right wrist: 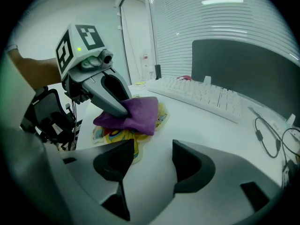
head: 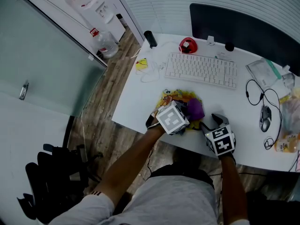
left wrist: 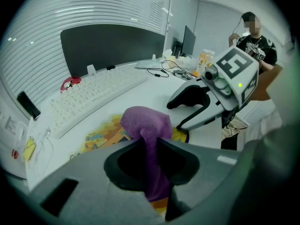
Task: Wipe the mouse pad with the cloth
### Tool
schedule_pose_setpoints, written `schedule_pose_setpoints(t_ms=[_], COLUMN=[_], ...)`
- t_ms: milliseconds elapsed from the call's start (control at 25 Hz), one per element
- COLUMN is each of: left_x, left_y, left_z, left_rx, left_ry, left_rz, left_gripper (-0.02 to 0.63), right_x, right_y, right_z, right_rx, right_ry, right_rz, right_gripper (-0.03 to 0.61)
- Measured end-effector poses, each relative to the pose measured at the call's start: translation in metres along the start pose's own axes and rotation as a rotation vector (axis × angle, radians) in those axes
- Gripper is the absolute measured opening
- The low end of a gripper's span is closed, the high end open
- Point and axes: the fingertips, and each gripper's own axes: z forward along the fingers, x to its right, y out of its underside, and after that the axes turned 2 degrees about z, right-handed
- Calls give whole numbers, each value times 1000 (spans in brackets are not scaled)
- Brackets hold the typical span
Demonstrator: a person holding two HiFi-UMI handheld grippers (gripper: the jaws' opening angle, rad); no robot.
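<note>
White worktop [head: 136, 97] carries a white keyboard [head: 200, 70]. Mouse pad [head: 169, 97], yellow with colourful print, lies flat just in front of the keyboard. Left hand-held gripper [left wrist: 151, 149] sits over the pad's edge farthest from the keyboard, jaws clamped on the purple cloth [left wrist: 145, 121]. The cloth's bunched end lies on the pad. Right hand-held gripper [right wrist: 152, 161] is farther from the keyboard than the pad, over bare worktop, jaws wide apart, nothing between them.

cloth [head: 195, 108]: 1 | mouse pad [head: 169, 97]: 1 | hand-held grippers [head: 186, 117] [head: 216, 119]: 2 | keyboard [head: 200, 70]: 1 | mouse [head: 265, 118]: 1 | monitor [head: 243, 29]: 1
</note>
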Motion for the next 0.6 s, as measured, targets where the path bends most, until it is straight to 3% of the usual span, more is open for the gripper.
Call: schedule_pose_setpoints(t_ms=[200, 600], left_x=[-22, -81], left_y=[30, 105], left_z=[-12, -55], left_rx=[19, 1], left_ry=[-7, -123], left_rz=[-89, -240], left_gripper=[78, 78], right_x=[-1, 2], right_y=[0, 1], right_z=[0, 1], right_rx=[2, 0], right_ry=[-1, 2], right_rz=[1, -7], right_gripper=[219, 219])
